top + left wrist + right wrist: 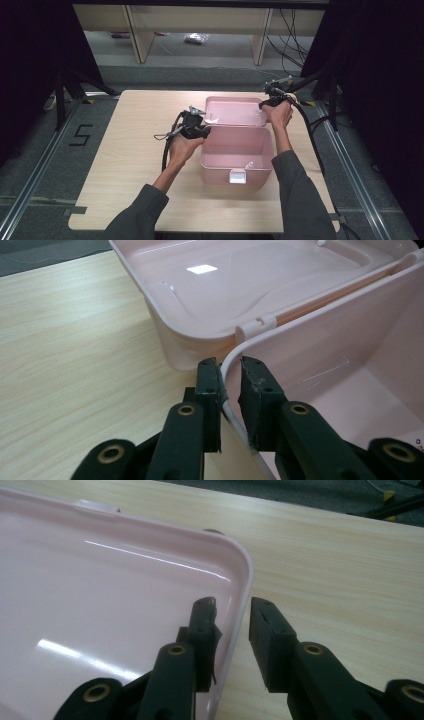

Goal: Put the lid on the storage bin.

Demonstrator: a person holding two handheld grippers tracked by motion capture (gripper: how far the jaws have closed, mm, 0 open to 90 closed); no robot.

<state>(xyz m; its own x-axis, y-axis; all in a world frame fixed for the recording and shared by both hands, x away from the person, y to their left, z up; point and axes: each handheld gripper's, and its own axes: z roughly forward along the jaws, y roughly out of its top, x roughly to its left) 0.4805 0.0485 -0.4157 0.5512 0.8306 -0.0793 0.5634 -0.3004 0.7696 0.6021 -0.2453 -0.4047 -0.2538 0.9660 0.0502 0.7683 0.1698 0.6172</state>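
Observation:
A pink plastic box stands open on the wooden table, its lid folded back flat behind it. At the box's rear left corner my left gripper is shut on the thin wall; in the left gripper view the rim runs between the two pads of the gripper, beside the hinge. My right gripper is at the lid's right rear corner. In the right gripper view it straddles the lid's rim, one jaw inside, one outside, with a gap showing.
A white latch sits on the box's front wall. Black cables trail from both grippers over the table. Dark stands flank the table, and a floor mark "5" lies to the left.

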